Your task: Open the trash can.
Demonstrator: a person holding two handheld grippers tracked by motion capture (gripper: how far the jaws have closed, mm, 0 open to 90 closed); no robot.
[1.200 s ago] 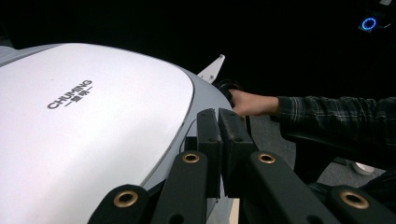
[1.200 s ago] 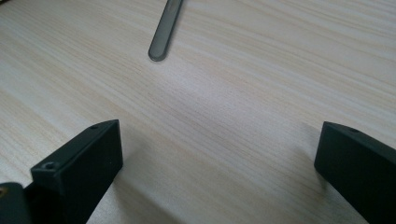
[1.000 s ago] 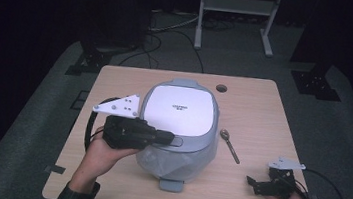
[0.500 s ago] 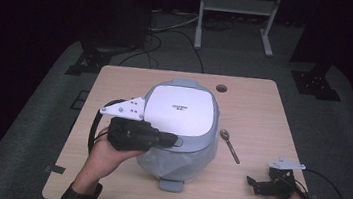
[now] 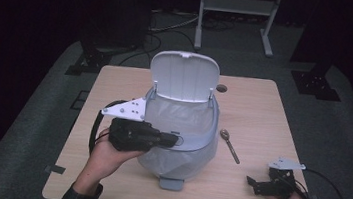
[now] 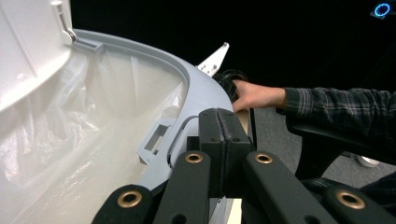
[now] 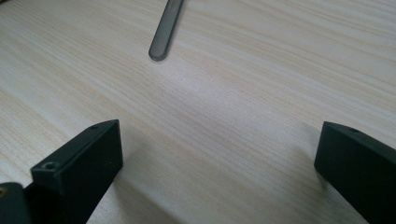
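Two grippers: left gripper (image 5: 172, 140), fingers pressed together and empty, sits at the front rim of the lined grey-white plastic bin (image 5: 181, 130), probably where its latch is, lid (image 5: 184, 75) upright; right gripper (image 5: 255, 184), fingers wide apart, rests on the wooden tabletop (image 5: 253, 113) near the metal spoon (image 5: 229, 146).

A bin (image 5: 180, 135) stands at the middle of the table (image 5: 258, 114), with its lid (image 5: 184, 75) raised upright at its far side and a liner bag (image 5: 172, 116) inside it. The left gripper (image 5: 172, 139) sits at the bin's near-left rim, its jaws pressed together against that rim. A spoon (image 5: 229, 146) lies on the table just right of the bin. The right gripper (image 5: 253, 182) rests on the table near the front right corner, well apart from the bin, with the spoon's handle end ahead of its spread jaws.
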